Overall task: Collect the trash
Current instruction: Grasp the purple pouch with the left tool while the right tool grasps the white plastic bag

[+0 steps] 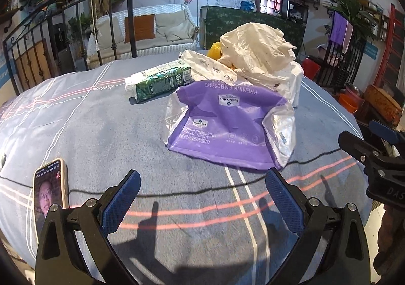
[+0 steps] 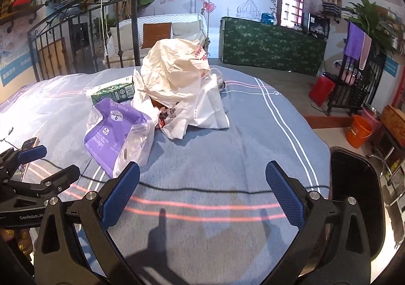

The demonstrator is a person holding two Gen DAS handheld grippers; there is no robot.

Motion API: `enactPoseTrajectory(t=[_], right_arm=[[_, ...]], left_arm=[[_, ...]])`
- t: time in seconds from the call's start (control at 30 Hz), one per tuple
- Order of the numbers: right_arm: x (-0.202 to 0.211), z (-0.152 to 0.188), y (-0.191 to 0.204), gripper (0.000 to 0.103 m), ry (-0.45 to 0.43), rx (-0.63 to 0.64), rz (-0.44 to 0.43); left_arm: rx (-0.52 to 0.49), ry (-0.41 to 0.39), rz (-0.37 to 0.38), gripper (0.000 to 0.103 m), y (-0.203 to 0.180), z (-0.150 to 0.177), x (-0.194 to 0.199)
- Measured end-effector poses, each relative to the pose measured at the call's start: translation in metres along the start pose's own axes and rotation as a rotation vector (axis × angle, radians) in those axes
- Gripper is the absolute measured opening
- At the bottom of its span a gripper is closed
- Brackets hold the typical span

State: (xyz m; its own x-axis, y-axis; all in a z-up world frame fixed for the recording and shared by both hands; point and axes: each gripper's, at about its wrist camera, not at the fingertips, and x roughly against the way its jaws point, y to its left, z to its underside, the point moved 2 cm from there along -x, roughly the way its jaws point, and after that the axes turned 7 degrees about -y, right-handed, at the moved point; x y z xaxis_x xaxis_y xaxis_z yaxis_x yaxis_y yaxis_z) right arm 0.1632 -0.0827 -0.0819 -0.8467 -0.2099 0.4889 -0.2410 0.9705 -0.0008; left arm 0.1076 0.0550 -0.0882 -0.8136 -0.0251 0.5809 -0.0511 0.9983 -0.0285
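Right now your left gripper (image 1: 202,194) hovers over the blue striped bedspread (image 1: 88,120) with its blue-padded fingers spread wide and nothing between them. Your right gripper (image 2: 202,189) is spread just as wide and equally empty. From the left wrist view, the purple tissue wrapper (image 1: 227,123) lies at about 12 o'clock, just beyond the fingertips, with a thin black cable (image 1: 177,192) running across the bedspread between it and the gripper. Behind it, toward 11 o'clock, a green carton (image 1: 159,81) lies on its side, and at 1 o'clock the crumpled white plastic bags (image 1: 255,52) are heaped together, touching the wrapper's far edge. A phone (image 1: 50,191) with its screen lit rests at 9 o'clock beside your left finger. From the right wrist view, a black bin (image 2: 354,183) stands at 3 o'clock, off the bed's edge.
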Motion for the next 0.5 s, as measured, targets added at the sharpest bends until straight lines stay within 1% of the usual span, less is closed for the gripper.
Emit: enactPoseTrajectory(t=[0.07,0.17,0.23,0.3,0.4,0.5], right_arm=[[-0.008,-0.007,-0.003,0.098,0.004,0.003,0.01],[-0.011,-0.015,-0.01,0.098,-0.019,0.001,0.045],[-0.015,-0.02,-0.018,0.098,-0.025,-0.005,0.074],[-0.016,-0.025,-0.03,0.098,-0.027,-0.027,0.1],[-0.014,-0.027,-0.048,0.098,-0.028,-0.058,0.125],[-0.015,-0.029,-0.058,0.098,-0.025,-0.073,0.126]], left_arm=[[0.017,-0.005,0.046,0.097,-0.002,-0.007,0.0],[0.041,-0.004,0.142,0.097,-0.013,-0.013,-0.001],[0.021,0.003,0.18,0.097,-0.027,-0.016,-0.006],[-0.023,0.009,0.187,0.095,-0.043,-0.02,-0.016],[-0.084,0.051,0.18,0.091,-0.065,-0.025,-0.036],[-0.105,0.073,0.176,0.085,-0.078,-0.029,-0.051]])
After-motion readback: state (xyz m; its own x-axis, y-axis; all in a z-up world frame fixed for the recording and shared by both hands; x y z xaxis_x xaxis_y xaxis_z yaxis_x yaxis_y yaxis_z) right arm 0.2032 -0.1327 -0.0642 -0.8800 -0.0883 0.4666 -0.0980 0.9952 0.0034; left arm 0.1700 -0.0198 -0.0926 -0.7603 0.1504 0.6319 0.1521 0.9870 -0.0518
